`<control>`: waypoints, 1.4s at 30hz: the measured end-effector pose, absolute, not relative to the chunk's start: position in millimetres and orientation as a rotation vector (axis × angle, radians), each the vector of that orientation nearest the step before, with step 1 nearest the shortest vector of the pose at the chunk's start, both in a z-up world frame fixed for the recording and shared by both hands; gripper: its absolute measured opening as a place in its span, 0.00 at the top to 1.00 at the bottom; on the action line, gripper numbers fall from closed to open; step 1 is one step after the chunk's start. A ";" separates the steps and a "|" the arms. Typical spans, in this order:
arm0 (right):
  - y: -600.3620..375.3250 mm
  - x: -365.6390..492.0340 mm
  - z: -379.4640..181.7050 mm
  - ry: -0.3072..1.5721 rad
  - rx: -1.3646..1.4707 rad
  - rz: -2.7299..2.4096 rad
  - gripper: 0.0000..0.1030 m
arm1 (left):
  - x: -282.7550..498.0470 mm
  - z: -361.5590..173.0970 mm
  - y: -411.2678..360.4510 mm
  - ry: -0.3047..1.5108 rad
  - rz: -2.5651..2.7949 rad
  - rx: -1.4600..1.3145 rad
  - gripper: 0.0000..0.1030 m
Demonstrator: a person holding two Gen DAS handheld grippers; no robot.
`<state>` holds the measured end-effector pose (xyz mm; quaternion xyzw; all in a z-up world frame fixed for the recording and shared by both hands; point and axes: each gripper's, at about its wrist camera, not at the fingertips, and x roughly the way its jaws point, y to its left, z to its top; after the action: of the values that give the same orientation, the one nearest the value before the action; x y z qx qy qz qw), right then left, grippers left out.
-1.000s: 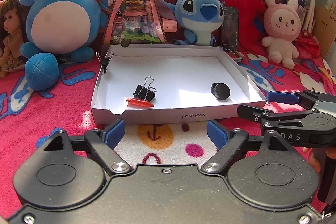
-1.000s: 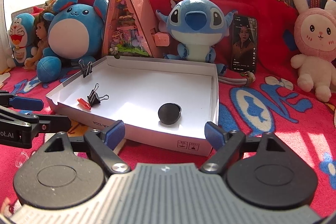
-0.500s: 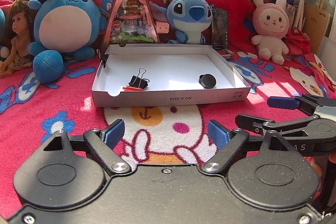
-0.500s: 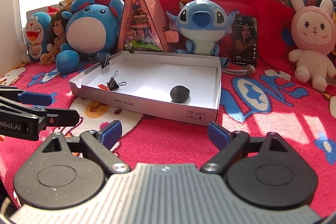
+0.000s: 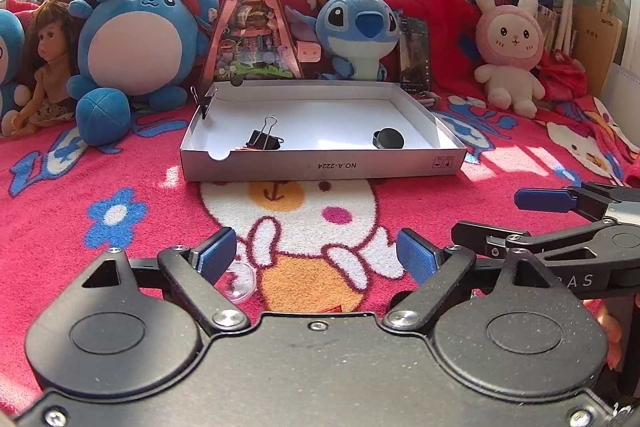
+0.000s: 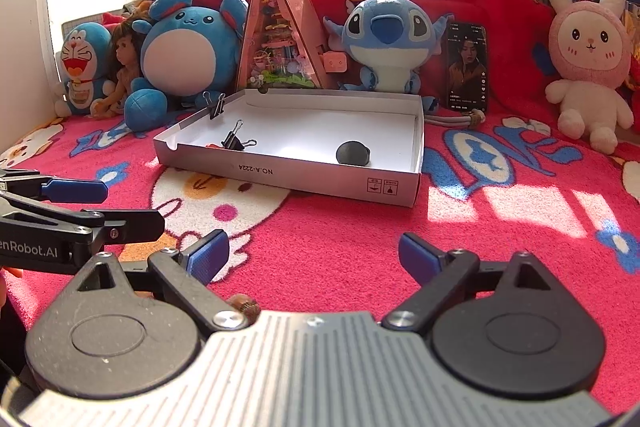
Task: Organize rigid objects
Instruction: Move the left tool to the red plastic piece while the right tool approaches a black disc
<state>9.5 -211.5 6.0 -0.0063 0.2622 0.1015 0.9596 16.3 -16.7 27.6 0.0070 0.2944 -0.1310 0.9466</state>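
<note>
A: Status on the tidy-up?

B: White tray point(image 5: 320, 165) is holding a black binder clip point(image 5: 265, 140), an orange piece point(image 6: 212, 146) tucked right beside that clip, and a black round cap point(image 5: 387, 138) toward the tray's right side. Second clip point(image 6: 216, 108) is sitting pinched on the tray's far-left rim.

A: Grippers?

B: Left gripper point(image 5: 316, 257) and right gripper point(image 6: 312, 255) are both hovering in front of the tray, well apart from it. Both are standing wide, nothing between the pads.

A: Anything left out?

B: Looks so. A clear round piece point(image 5: 239, 283) is lying on the blanket point(image 5: 120, 167) by the left gripper's pad, and a small brownish bit point(image 6: 244, 305) is peeking out under the right one. Can't identify either. I'm guessing those go next.
</note>
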 end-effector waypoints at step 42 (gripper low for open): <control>-194.4 -50.6 -11.9 0.555 -0.080 0.251 0.42 | -28.3 12.9 3.9 0.695 -0.306 -0.055 0.60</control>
<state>-50.6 -194.4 -11.9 -0.0394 0.2733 0.1236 0.9531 -28.3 3.9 12.9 -0.0268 0.3393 -0.1493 0.9284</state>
